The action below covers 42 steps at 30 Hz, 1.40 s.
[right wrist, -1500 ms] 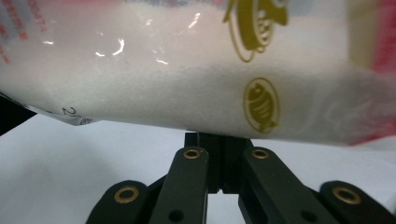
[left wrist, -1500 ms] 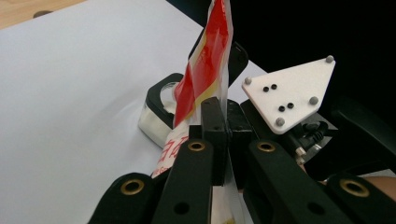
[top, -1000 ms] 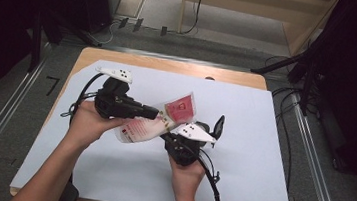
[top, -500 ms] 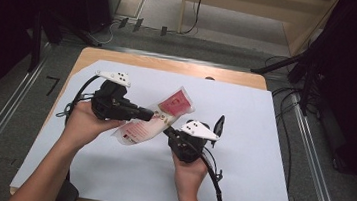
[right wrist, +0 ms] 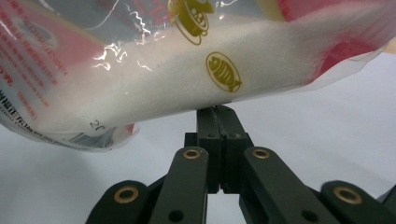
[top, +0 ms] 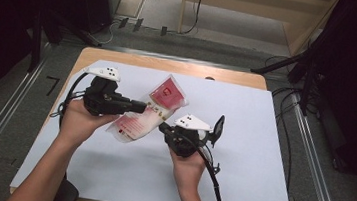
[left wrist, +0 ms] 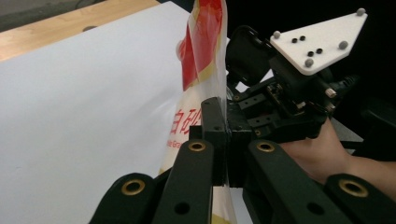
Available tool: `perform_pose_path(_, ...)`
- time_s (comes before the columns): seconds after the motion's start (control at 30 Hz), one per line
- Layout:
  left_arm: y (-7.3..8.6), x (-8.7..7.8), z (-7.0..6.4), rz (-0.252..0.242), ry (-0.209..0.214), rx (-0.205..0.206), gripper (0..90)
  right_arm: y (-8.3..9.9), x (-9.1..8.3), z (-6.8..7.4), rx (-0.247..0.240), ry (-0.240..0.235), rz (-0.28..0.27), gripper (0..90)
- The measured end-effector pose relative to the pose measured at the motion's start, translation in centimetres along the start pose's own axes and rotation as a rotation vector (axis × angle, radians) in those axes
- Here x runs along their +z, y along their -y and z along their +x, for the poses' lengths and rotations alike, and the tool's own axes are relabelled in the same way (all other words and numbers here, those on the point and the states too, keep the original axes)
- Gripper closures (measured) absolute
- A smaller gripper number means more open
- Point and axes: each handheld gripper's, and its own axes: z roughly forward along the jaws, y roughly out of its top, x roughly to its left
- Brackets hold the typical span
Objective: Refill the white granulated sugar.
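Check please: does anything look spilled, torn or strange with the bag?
Nothing spilled or torn that I can see. The bag of white grains is held off the white sheet, tilted, pinched by the left gripper and the right gripper at its edges. Its filling has settled toward the lower end.

The bag's (right wrist: 187, 65) ends are cut off, its print seemingly blurred.

Your bag (top: 147, 112) is glossy clear plastic film, wrinkled and catching glare, with fine white grains inside. Your left gripper (left wrist: 219, 130) has matt black plastic fingers (left wrist: 212, 121) with brass-coloured rivets. The tabletop (top: 239, 78) is pale wood under a matt white paper sheet (top: 251, 153).
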Motion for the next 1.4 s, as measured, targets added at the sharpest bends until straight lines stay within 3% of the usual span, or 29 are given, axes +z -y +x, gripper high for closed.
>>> perform_pose_path(0.2, 0.1, -0.4, 0.4, -0.033, -0.008, -0.019, 90.0, -0.3, -0.6, 0.0, -0.004, -0.027, 0.009, 89.2)
perform_pose_path(0.3, 0.2, -0.6, 1.0, -0.047, -0.012, -0.029, 90.0, -0.6, -1.2, -0.3, 0.007, -0.065, 0.015, 88.3)
perform_pose_path(0.37, 0.2, -0.7, 1.2, -0.051, -0.006, -0.037, 90.0, -0.7, -1.4, -0.4, -0.002, -0.067, 0.017, 88.1)
perform_pose_path(0.53, 0.4, -1.0, 2.6, -0.079, -0.039, -0.064, 90.0, -1.0, -2.2, -1.0, -0.044, -0.104, 0.063, 79.9)
perform_pose_path(0.6, 0.4, -1.0, 3.1, -0.081, -0.04, -0.068, 90.0, -0.9, -2.3, -1.3, -0.05, -0.138, 0.075, 78.8)
perform_pose_path(0.7, 0.2, -0.9, 3.7, -0.084, -0.062, -0.059, 90.0, -0.9, -2.7, -1.7, -0.015, -0.205, 0.074, 74.2)
perform_pose_path(0.9, 0.0, -0.3, 5.0, -0.095, -0.062, -0.064, 90.0, -1.1, -3.6, -2.0, -0.086, -0.2, 0.076, 65.0)
perform_pose_path(1.0, 0.0, 0.2, 5.6, -0.098, -0.066, -0.067, 90.0, -1.0, -3.8, -2.4, -0.094, -0.234, 0.083, 58.6)
perform_pose_path(1.17, 0.1, 1.3, 6.2, -0.099, -0.048, -0.038, 90.0, -0.7, -4.7, -2.6, -0.143, -0.245, 0.077, 55.7)
perform_pose_path(1.4, -0.4, 2.6, 7.4, -0.104, -0.047, -0.035, 90.0, -0.1, -5.3, -3.1, -0.149, -0.275, 0.086, 54.9)
